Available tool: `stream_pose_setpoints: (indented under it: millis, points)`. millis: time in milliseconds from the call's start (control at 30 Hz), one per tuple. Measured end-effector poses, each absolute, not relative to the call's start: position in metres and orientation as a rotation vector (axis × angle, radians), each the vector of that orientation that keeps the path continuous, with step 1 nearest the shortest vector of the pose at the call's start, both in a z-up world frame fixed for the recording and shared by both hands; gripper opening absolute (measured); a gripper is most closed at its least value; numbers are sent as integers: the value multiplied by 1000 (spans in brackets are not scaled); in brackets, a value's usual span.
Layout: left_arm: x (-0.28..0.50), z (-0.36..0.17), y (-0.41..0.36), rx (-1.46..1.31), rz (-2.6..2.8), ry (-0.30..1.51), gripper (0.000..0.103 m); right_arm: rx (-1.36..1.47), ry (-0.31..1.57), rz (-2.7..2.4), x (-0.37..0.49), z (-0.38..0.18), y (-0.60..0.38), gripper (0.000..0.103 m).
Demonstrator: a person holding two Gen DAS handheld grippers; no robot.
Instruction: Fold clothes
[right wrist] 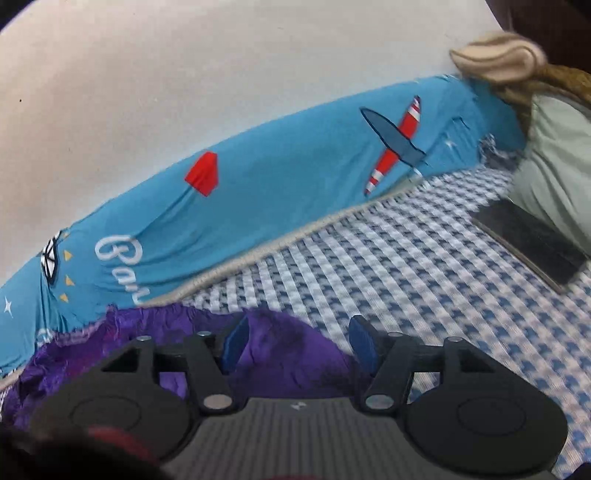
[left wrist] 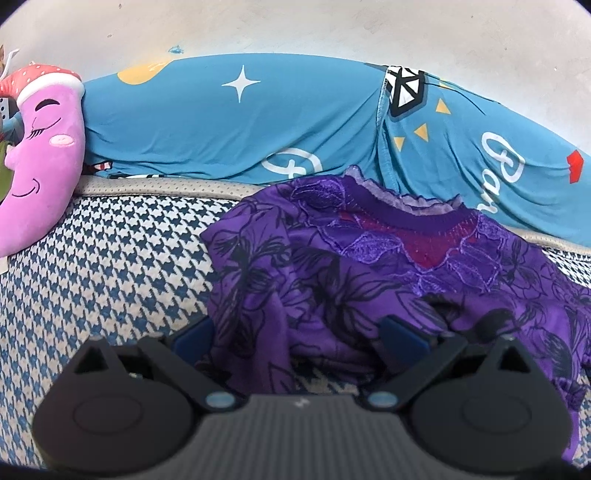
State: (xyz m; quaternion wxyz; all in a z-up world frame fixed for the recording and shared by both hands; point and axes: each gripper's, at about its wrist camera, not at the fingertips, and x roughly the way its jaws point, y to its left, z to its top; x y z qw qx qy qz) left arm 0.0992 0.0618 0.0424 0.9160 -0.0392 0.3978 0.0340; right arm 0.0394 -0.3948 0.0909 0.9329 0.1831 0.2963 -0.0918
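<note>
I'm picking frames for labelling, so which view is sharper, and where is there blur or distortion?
Left wrist view: sharp, the purple blouse print crisp, the blue bolster bowed by the fisheye. Right wrist view: motion-blurred, the houndstooth cover smeared, the dark flat object soft.

A purple floral blouse (left wrist: 388, 273) is seen crumpled on a blue-and-white houndstooth bedcover (left wrist: 110, 266), its frilled neckline turned toward the far side. The left gripper (left wrist: 299, 339) is positioned over the near edge of the blouse, with its blue fingers (left wrist: 195, 336) spread wide apart; a fold of purple cloth lies between them, and no pressing contact by the pads can be made out. A long blue bolster (left wrist: 229, 122), printed with a white star, is laid along the pale wall (left wrist: 295, 26). A pink moon-shaped cushion (left wrist: 40, 158) is propped at the left.
</note>
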Motion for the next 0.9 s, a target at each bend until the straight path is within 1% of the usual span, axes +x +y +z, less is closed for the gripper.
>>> stream_pose_setpoints:
  millis: [233,433,567,700,767,800,833,900]
  points:
    - [93,49,61,-95,53,801,101,439,716,-149,15,75,-385,61]
    - [91,50,63,-97,55,800,101,422,783,-62,14,63,-358,62]
    - [93,50,66,-107,60,801,101,382,782,-106,25,50,-349,62]
    - [93,49,67,-112,61,806,101,422,748,-187,38,32,-353,61]
    - [94,48,67,-111,61,806,101,432,730,-205,44,27,-354,45]
    - [94,48,66,-110,61,807,101,418,725,-221,46,27,-353,23]
    - [95,47,66,-110,59,808,101,404,721,-236,48,28,-352,17]
    - [95,47,66,-109,56,810,101,352,680,-283,48,37,-350,14]
